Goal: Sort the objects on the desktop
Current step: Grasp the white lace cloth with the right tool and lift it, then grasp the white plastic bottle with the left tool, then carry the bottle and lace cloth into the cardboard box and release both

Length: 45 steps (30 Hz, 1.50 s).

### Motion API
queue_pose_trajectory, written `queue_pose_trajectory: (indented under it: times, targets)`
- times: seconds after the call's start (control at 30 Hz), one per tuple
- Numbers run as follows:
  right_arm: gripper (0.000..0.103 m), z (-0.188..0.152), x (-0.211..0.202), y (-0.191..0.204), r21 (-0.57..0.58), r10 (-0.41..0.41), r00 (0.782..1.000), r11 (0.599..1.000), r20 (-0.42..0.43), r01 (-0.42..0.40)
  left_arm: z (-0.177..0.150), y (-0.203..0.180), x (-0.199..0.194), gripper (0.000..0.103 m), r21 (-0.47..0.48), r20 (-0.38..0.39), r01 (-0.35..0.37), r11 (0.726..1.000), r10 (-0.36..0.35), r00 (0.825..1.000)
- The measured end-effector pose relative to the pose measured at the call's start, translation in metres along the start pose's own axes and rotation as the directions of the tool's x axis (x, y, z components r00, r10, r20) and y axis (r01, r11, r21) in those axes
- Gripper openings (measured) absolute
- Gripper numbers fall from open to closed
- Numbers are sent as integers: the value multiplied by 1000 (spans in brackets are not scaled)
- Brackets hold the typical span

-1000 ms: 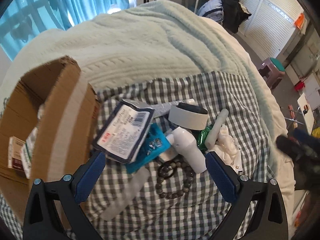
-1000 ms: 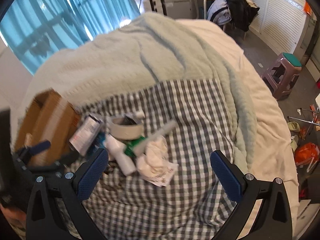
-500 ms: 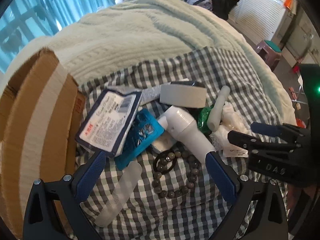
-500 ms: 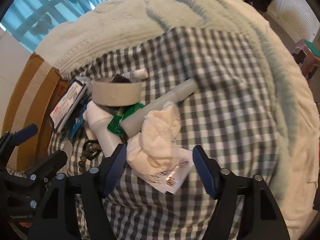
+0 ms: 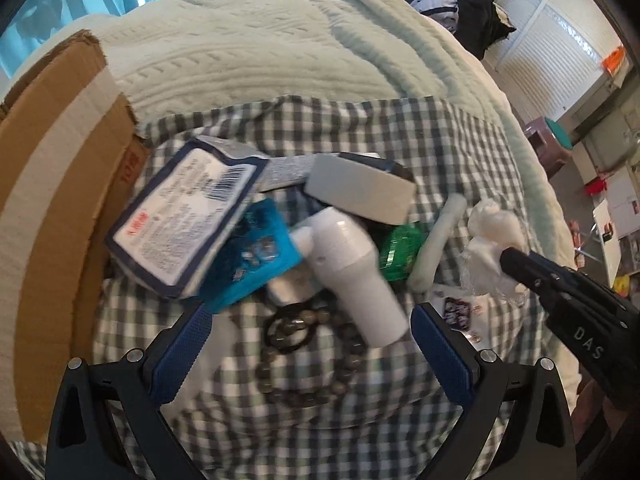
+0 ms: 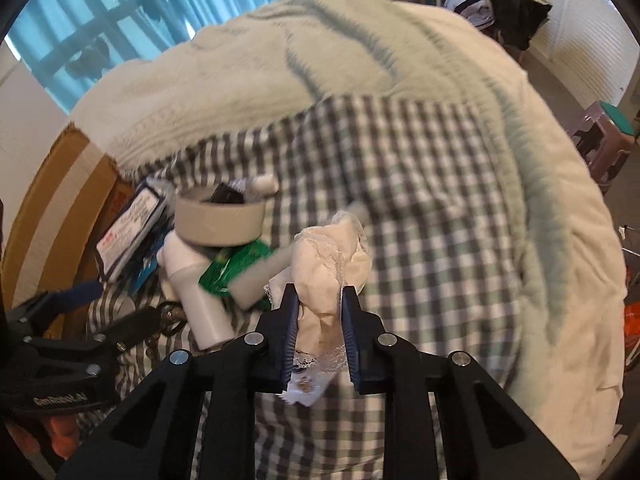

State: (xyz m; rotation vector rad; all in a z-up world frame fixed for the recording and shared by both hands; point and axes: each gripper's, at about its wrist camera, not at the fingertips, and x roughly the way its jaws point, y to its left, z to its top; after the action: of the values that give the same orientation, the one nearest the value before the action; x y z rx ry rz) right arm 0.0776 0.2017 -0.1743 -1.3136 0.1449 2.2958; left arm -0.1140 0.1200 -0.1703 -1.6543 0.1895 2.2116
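A pile of small objects lies on a checked cloth (image 5: 400,136). My right gripper (image 6: 318,304) is closing its jaws on a crumpled cream lace cloth (image 6: 332,256), which is squeezed between the pads. In the left wrist view the same gripper (image 5: 516,260) bites that cloth (image 5: 492,232) at the right. My left gripper (image 5: 312,320) stands open just above a dark bead bracelet (image 5: 304,368) and the base of a white bottle (image 5: 352,272). Nothing is between its fingers. A tape roll (image 5: 360,192), a barcoded white packet (image 5: 188,216) and a blue packet (image 5: 256,256) lie behind.
An open cardboard box (image 5: 52,184) stands at the left edge of the pile. A green packet (image 5: 400,252) and a pale tube (image 5: 436,248) lie between the bottle and the lace cloth. A pale green blanket (image 5: 260,40) covers the bed behind. A stool (image 6: 604,136) stands on the floor at the right.
Both grippers have come down closer to the pile. The right gripper's jaws went from wide open to closed around the cream lace cloth. The left gripper stayed open.
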Motion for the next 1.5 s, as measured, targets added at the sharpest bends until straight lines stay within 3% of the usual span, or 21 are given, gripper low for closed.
queue_pose_trajectory:
  times: [0.3, 0.47, 0.53, 0.57, 0.63, 0.7, 1.1, 1.33, 1.5]
  targets:
    - [20, -2, -5, -13, 33, -1, 1000, 999, 7, 1, 7, -15, 27, 100, -57, -56, -7, 998, 4, 998]
    - [20, -4, -2, -21, 43, 2, 1000, 999, 2, -2, 5, -19, 45, 92, -64, -110, -7, 998, 0, 994]
    - [20, -4, -2, -24, 54, -1, 1000, 999, 5, 0, 5, -24, 48, 70, -33, -117, -38, 999, 34, 993]
    - [20, -5, -2, -27, 59, 4, 1000, 998, 4, -4, 6, -27, 49, 66, -15, -122, -36, 999, 33, 992]
    - [20, -5, -3, -30, 65, 1, 1000, 998, 4, -1, 7, -32, 50, 47, 5, -127, -6, 1000, 7, 992]
    - [20, -6, -3, -32, 66, -4, 1000, 998, 4, 4, 7, -34, 50, 42, 7, -134, -12, 1000, 12, 991]
    - [20, 5, -36, -18, 66, -35, 999, 997, 32, 33, 11, -13, 10, 33, -10, -109, 19, 1000, -20, 994]
    - [20, 25, -86, 4, 57, -57, 995, 997, 87, 52, 19, 9, -39, 32, -88, -87, 90, 992, -97, 991]
    - [20, 44, -124, 27, 70, -34, 994, 997, 107, 26, 18, 4, -79, 32, -42, -54, 85, 996, -87, 995]
